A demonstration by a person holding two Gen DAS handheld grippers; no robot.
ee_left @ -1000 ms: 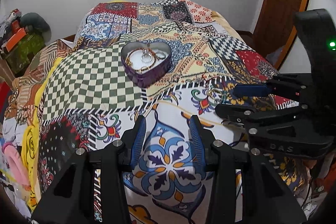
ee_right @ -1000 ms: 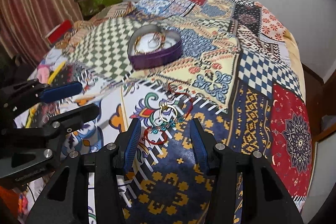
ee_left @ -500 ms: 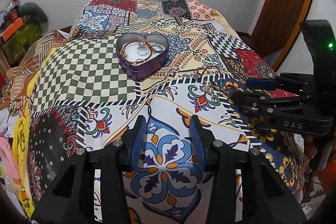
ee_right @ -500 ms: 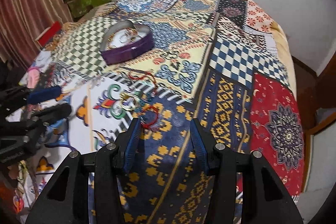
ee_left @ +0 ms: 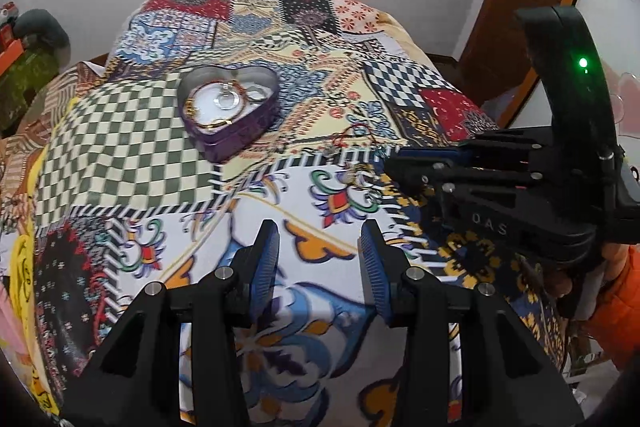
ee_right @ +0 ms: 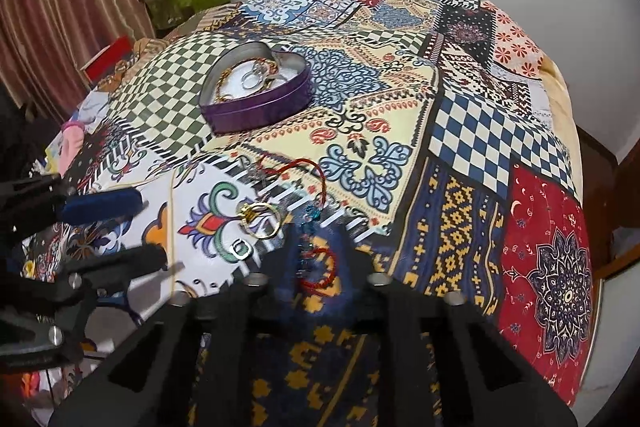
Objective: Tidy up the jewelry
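**Right jaws closing at the red bracelet**

My right gripper [ee_right: 316, 259] has just snapped nearly closed at the near loop of the red cord bracelet with blue beads [ee_right: 320, 187]; blur hides any grip. My left gripper [ee_left: 316, 259] hangs part-open, empty. The purple heart-shaped tin [ee_right: 260, 115] sits farther back on the patchwork bedspread [ee_right: 480, 131], holding rings.

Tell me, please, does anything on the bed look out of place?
Yes. Loose jewelry lies on the quilt, outside the heart-shaped tin: a gold ring, a small silver ring and a red cord bracelet. The rest is already inside the tin.
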